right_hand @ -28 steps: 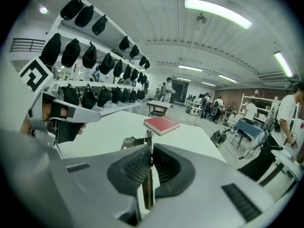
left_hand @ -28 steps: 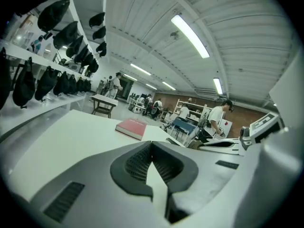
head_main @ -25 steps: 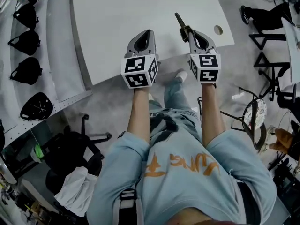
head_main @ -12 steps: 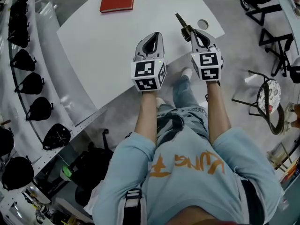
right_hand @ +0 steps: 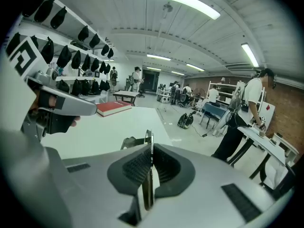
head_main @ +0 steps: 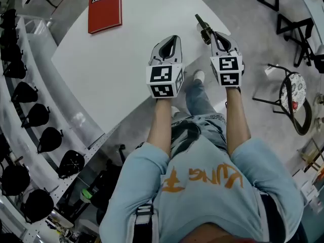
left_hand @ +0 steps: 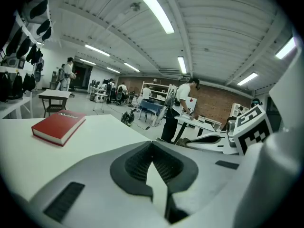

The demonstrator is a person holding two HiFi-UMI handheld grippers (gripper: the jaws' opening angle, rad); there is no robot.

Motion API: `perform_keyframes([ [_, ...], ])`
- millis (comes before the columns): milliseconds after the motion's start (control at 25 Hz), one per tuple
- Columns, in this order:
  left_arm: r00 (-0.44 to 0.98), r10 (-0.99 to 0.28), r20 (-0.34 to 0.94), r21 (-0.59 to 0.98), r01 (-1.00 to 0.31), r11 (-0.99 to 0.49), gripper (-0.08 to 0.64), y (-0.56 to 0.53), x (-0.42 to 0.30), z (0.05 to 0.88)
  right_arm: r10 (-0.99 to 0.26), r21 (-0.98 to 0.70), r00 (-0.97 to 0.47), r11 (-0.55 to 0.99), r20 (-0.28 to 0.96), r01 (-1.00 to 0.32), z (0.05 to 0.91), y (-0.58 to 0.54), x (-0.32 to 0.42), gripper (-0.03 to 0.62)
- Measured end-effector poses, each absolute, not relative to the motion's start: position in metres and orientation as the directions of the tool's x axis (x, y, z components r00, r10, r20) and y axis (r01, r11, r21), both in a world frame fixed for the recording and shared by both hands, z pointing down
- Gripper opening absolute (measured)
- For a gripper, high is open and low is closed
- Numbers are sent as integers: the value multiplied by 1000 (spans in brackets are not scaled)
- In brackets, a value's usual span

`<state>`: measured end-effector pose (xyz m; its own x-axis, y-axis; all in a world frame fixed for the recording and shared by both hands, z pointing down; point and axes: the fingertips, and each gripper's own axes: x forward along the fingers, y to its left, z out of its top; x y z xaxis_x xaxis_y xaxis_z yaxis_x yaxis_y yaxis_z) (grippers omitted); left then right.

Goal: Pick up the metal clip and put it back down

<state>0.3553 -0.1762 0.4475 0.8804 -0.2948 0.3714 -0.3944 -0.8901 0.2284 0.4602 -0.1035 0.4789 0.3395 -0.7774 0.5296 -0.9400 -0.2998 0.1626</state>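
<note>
Metal clip (head_main: 202, 26) is sitting pinched edge-on between the pads of the right gripper (head_main: 211, 33), poking out past the jaw tips above the near right edge of the white table (head_main: 116, 70). Just beside it, the left gripper (head_main: 175, 37) is hovering over the same edge with its fingers pressed together on nothing. A red book (head_main: 105, 9) is lying well apart at the table's far left, dark helmet-like items (head_main: 50, 139) are hanging along the white rack (head_main: 45, 59) on the left, and a round-seated chair (head_main: 296, 92) is standing on the floor to the right.
</note>
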Motion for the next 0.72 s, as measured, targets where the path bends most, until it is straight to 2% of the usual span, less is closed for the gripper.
perform_keyframes([
  [360,880,-201,430,228,-321,-919,21,-152,424,472,-728,230,379,-301,571,-925,504,-93,519,31],
  [720,857,-192,478,239,-338,-911,21,-147,453,500,-706,355,395,-213,588,-910,528,-95,547,31],
])
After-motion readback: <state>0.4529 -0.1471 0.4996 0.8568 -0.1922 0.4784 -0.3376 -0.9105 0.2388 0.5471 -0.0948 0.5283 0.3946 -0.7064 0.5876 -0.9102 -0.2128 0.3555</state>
